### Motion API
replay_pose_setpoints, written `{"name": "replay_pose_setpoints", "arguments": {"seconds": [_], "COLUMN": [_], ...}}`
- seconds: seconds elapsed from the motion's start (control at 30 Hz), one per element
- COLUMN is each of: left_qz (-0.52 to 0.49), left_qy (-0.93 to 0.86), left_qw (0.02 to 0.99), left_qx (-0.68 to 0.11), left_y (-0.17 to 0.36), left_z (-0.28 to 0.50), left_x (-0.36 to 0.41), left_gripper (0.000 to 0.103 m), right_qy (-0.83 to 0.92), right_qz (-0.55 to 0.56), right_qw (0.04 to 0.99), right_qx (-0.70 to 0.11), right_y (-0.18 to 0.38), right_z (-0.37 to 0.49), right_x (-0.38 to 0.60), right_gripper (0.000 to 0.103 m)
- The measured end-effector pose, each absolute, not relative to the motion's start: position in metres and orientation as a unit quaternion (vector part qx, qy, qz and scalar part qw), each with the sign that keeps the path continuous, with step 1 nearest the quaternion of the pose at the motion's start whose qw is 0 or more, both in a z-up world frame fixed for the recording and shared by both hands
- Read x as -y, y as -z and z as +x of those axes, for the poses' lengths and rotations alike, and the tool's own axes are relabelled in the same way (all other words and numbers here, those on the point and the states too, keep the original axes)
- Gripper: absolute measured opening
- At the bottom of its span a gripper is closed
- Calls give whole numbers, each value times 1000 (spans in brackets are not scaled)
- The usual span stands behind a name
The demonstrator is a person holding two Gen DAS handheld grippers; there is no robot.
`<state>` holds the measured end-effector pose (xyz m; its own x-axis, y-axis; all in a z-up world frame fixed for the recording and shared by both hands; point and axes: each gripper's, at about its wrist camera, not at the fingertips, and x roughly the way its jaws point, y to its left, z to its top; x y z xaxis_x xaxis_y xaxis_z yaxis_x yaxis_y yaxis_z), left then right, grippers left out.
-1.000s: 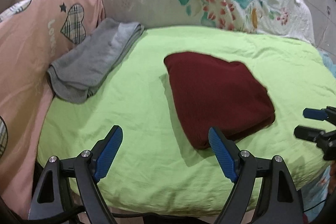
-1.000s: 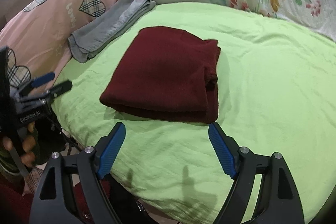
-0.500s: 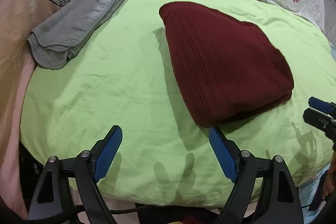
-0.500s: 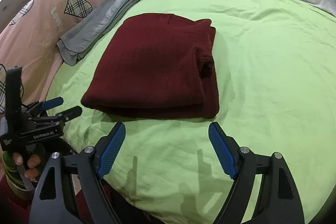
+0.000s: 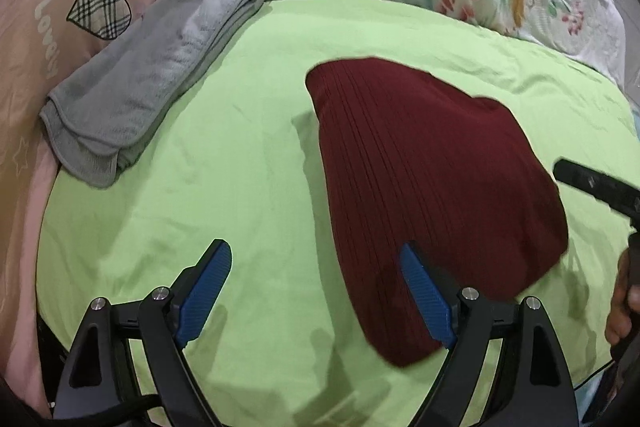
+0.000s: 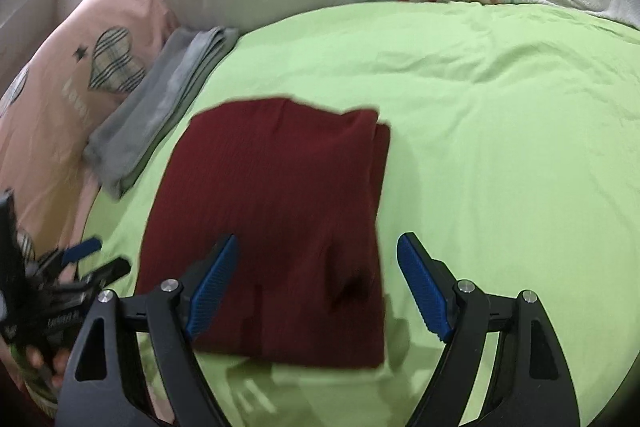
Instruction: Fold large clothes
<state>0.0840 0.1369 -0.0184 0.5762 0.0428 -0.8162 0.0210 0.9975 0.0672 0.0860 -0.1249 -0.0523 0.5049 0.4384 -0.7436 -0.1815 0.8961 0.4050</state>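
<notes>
Dark red knit garment (image 5: 432,187) already folded to a thick rectangle, flat on the green bedsheet (image 5: 224,163), centre of the bed. Left claw (image 5: 316,291) spread, empty, hovering at the bundle's 7 o'clock corner. Right claw (image 6: 316,287) spread, empty, over the near edge at 6 o'clock, one pad above the cloth, one above sheet. Looks like final step: last fold or lift to stack. Next move probably needs both claws down at the near edge, pinching all layers together so nothing slides apart.

Folded grey towel (image 5: 148,83) at 10 o'clock against the pink pillow (image 5: 48,39). Layered open edge of the bundle visible only in right wrist view, at 3 o'clock; left wrist view shows just ribbed top and rounded side
</notes>
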Motion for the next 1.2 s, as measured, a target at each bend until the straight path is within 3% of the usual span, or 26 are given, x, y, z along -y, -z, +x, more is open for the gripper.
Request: {"name": "replay_pose_setpoints", "arguments": {"seconds": [0.17,0.27,0.3,0.33,0.47,0.57,0.67,0.77,0.83,0.9,1.2], "left_qz": [29,14,12,10,5,14,25,-4,-8,-2,10], "left_qy": [-8,-3,-1,2,21,44,60,69,67,62,56], "left_qw": [885,886,886,885,886,881,878,873,873,875,885], "left_qx": [-464,-463,-463,-465,-464,-471,-475,-483,-483,-480,-462], "left_y": [26,32,33,35,29,34,51,56,53,50,29], "left_z": [109,121,125,128,131,133,140,144,144,141,96], "left_x": [-139,-143,-144,-143,-140,-126,-112,-117,-120,-121,-124], "left_gripper": [87,89,89,89,89,89,89,89,89,89,89], "right_qy": [-159,-166,-179,-189,-179,-163,-156,-148,-138,-134,-170], "right_qz": [185,208,219,227,214,206,188,194,191,186,162], "right_qw": [845,822,811,804,844,854,832,828,834,842,855], "right_qx": [-476,-505,-512,-516,-458,-449,-499,-505,-499,-489,-463], "right_y": [77,100,106,109,74,70,103,112,101,89,48], "right_z": [140,164,167,169,154,151,162,162,157,149,81], "right_x": [130,126,123,121,131,139,132,129,131,133,132], "right_gripper": [78,46,16,10,6,6,7,14,39,57,78]}}
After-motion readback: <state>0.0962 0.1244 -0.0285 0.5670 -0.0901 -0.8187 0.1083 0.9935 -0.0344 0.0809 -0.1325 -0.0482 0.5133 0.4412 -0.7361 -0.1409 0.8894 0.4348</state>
